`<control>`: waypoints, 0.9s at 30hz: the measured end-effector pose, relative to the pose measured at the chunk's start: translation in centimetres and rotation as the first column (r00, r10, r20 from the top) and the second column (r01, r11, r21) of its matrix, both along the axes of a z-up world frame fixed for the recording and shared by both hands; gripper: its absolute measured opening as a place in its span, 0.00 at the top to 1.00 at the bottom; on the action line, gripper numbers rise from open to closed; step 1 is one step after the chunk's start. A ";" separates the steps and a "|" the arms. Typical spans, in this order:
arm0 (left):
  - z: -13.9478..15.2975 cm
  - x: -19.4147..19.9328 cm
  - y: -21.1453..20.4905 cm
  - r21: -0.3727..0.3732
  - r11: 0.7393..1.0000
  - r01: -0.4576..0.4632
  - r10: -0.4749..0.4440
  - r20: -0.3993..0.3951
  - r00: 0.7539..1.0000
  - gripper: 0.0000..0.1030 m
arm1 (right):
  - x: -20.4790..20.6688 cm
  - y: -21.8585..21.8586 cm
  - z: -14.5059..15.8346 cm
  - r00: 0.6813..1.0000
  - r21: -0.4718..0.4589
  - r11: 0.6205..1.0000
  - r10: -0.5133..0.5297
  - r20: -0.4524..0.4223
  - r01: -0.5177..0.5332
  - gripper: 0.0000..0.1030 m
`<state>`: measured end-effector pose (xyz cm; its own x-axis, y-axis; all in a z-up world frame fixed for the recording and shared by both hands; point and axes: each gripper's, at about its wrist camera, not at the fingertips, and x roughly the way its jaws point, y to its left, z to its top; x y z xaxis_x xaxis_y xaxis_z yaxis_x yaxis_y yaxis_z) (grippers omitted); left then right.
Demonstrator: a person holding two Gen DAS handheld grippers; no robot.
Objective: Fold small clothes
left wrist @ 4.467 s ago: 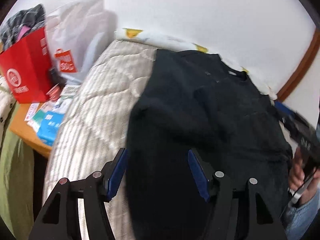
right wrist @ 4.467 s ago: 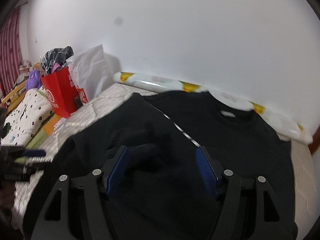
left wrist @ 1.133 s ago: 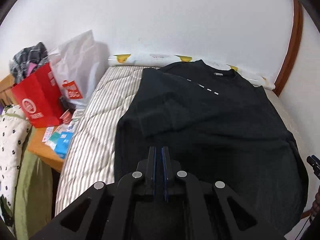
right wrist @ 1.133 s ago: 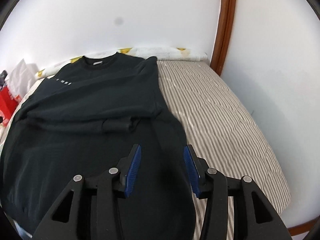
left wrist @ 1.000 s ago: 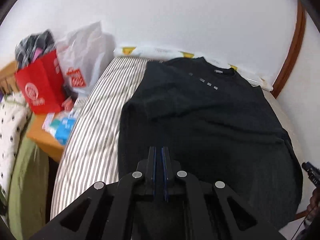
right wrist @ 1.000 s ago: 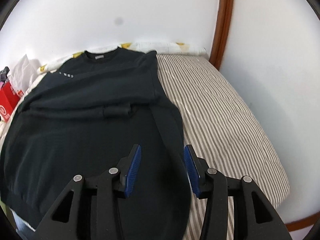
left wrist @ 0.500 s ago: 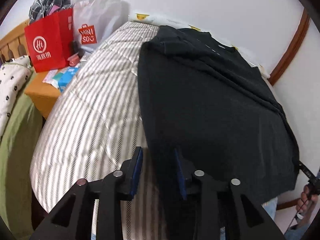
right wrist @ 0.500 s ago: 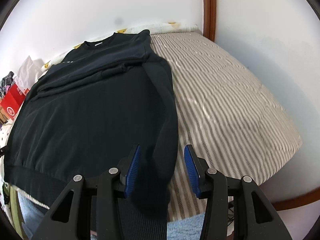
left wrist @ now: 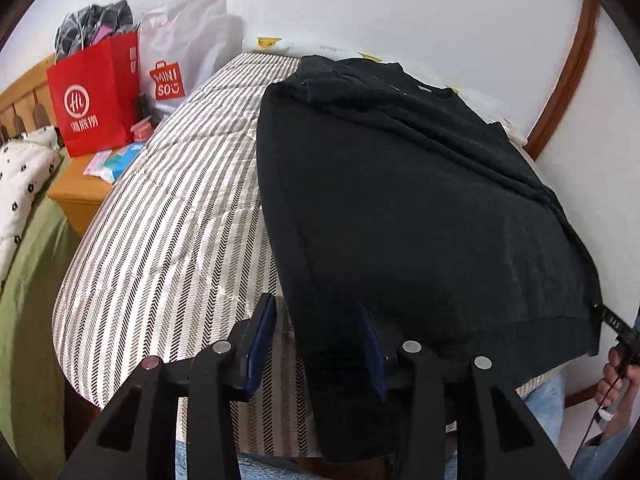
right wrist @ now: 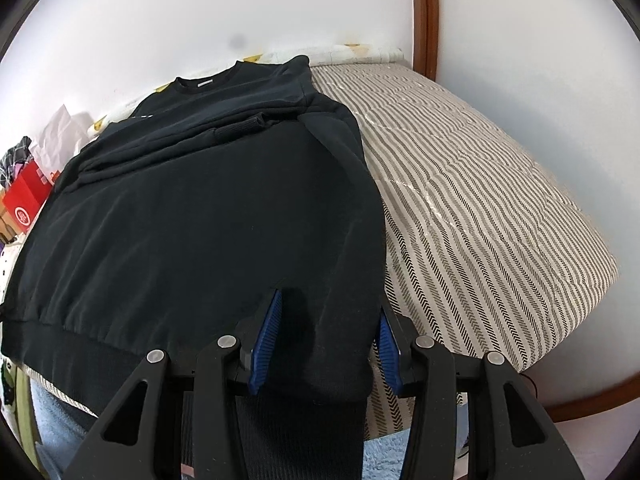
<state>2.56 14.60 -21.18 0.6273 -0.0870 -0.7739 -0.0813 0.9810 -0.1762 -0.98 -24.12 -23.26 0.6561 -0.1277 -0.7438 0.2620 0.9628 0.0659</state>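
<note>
A black sweatshirt (left wrist: 420, 208) lies flat on the striped bed (left wrist: 180, 216), collar toward the far wall, sleeves folded across the chest; it also shows in the right wrist view (right wrist: 192, 216). My left gripper (left wrist: 316, 340) is open, its jaws either side of the hem's left corner at the bed's near edge. My right gripper (right wrist: 326, 340) is open, its jaws either side of the hem's right corner, which hangs over the bed (right wrist: 480, 208) edge. The cloth sits between the blue pads (right wrist: 267, 336) without being pinched.
A red paper bag (left wrist: 94, 96) and a white MINISO bag (left wrist: 176, 60) stand on a wooden nightstand (left wrist: 80, 196) left of the bed. A green blanket (left wrist: 28, 280) lies at the left. Walls bound the far and right sides.
Both grippers have dropped lower toward the near bed edge. The left gripper, shut a second ago, has opened wide around the hem corner. The right gripper has opened wider.
</note>
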 end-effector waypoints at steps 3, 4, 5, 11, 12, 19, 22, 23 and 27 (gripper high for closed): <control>0.0 0.4 -0.3 0.006 1.000 0.005 -0.005 0.000 1.000 0.62 | 0.1 0.4 0.0 1.000 -0.011 1.000 0.006 0.012 -0.006 0.58; 0.0 0.7 -0.4 0.005 1.000 0.010 -0.010 -0.004 1.000 0.62 | 0.3 0.6 0.0 1.000 -0.011 1.000 0.009 0.011 -0.009 0.58; 0.0 1.0 -0.6 0.006 1.000 0.014 -0.014 -0.007 1.000 0.62 | 0.6 0.7 0.1 1.000 -0.007 1.000 0.014 0.011 -0.014 0.58; 0.0 2.1 -1.4 0.059 0.998 -0.010 0.012 -0.036 0.999 0.84 | 2.3 1.3 0.1 0.999 0.014 1.000 0.014 0.033 -0.015 0.77; 0.1 2.2 -1.0 0.043 0.999 -0.020 0.022 -0.038 0.999 0.88 | 2.3 1.5 0.2 0.999 0.005 1.000 0.020 0.036 -0.020 0.89; 2.6 0.2 0.8 -0.060 0.998 -0.025 0.028 0.045 0.999 0.91 | 0.0 0.1 2.0 0.994 0.051 0.998 0.037 0.103 -0.042 0.92; 4.6 -0.7 0.7 -0.048 0.999 -0.018 0.023 0.102 0.995 0.91 | -1.6 -0.1 3.6 0.987 0.059 0.997 0.040 0.153 -0.049 0.94; 5.4 -1.1 0.8 -0.056 0.998 -0.011 0.018 0.121 0.992 0.91 | -1.8 0.0 4.0 0.986 0.057 0.997 0.041 0.160 -0.051 0.94; 7.8 -2.8 1.0 -0.067 0.998 0.006 0.006 0.182 0.983 0.91 | -3.8 0.6 6.0 0.976 0.048 0.996 0.060 0.211 -0.072 0.94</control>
